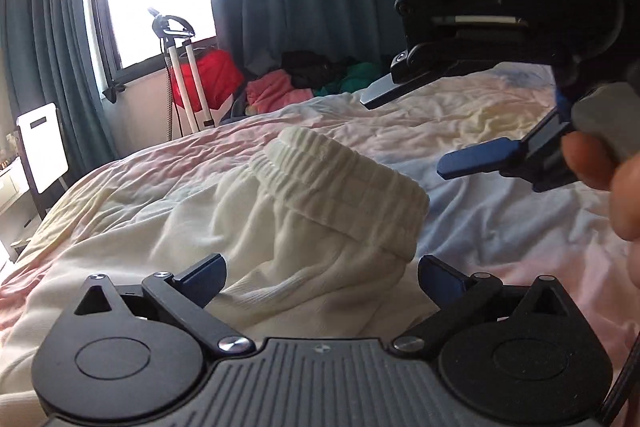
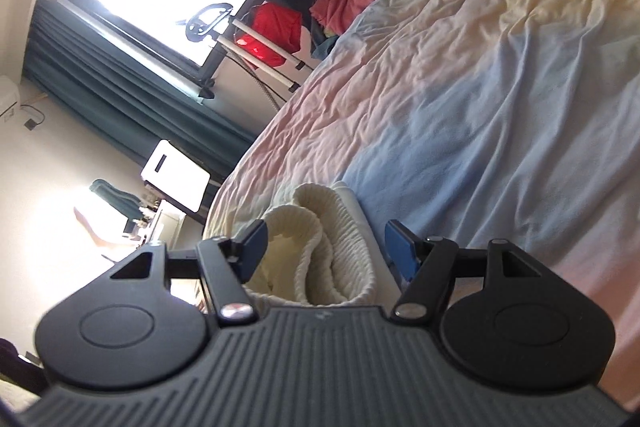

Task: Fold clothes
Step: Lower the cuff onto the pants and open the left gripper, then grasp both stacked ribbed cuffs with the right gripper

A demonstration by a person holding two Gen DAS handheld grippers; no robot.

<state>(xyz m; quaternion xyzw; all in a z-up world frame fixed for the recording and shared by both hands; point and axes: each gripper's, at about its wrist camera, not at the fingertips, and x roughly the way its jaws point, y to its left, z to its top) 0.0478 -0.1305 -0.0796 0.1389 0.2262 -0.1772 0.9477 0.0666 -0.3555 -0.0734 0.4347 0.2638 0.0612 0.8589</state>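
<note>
A cream white garment (image 1: 304, 227) with a ribbed elastic waistband (image 1: 344, 179) lies on the bed, waistband folded up. My left gripper (image 1: 320, 279) is open, its blue fingers wide apart just in front of the cloth, holding nothing. My right gripper shows in the left wrist view (image 1: 424, 129) at the upper right, open, above and beyond the waistband. In the right wrist view the right gripper (image 2: 326, 247) is open with the ribbed waistband (image 2: 332, 251) between and below its fingers; whether they touch it I cannot tell.
The bed sheet (image 1: 460, 115) is pastel pink, blue and yellow, and wrinkled. A heap of red, pink, black and green clothes (image 1: 296, 83) lies at the far edge. A garment steamer stand (image 1: 180, 67), window and teal curtains stand beyond. A white chair (image 1: 40, 147) stands at left.
</note>
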